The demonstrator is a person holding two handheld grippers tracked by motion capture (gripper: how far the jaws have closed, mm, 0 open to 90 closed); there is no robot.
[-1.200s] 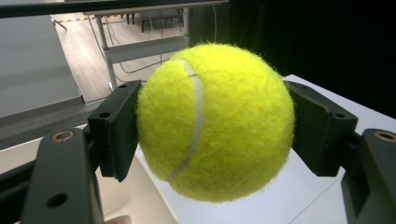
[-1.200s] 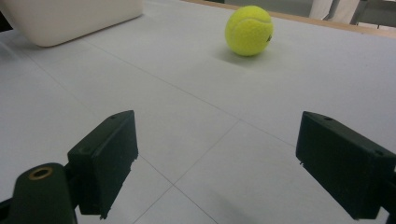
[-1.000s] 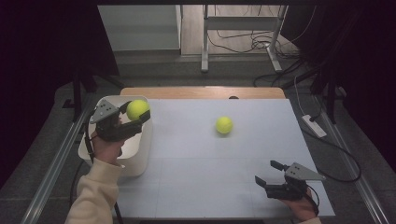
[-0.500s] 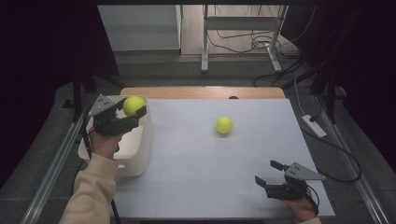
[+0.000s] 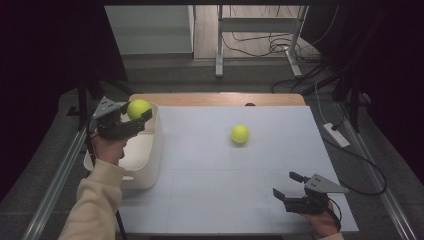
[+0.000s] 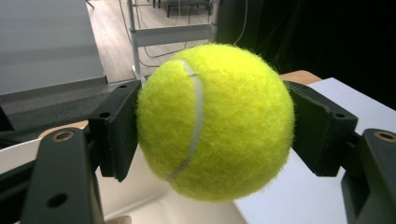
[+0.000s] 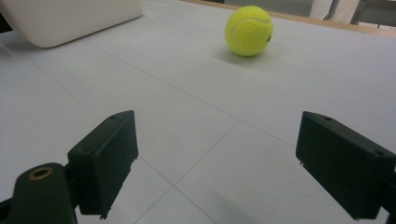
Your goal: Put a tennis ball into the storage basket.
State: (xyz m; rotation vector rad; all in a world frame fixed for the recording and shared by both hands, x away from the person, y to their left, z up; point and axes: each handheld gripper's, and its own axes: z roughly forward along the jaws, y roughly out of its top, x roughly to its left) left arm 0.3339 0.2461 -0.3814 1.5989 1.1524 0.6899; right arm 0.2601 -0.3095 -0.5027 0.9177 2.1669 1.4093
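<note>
A white plastic bin point(image 5: 145, 160) sits at the left edge of the white tabletop point(image 5: 210, 185). A yellow felt tennis ball point(image 5: 138, 108) hangs above the bin's far end. A second yellow tennis ball point(image 5: 240, 133) lies mid-tabletop, well right of the bin.

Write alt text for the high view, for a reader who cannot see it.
The left gripper holds a tennis ball over a white bin at the table's left edge. A second ball lies mid-table, and the right gripper rests open near the front right corner.
</note>
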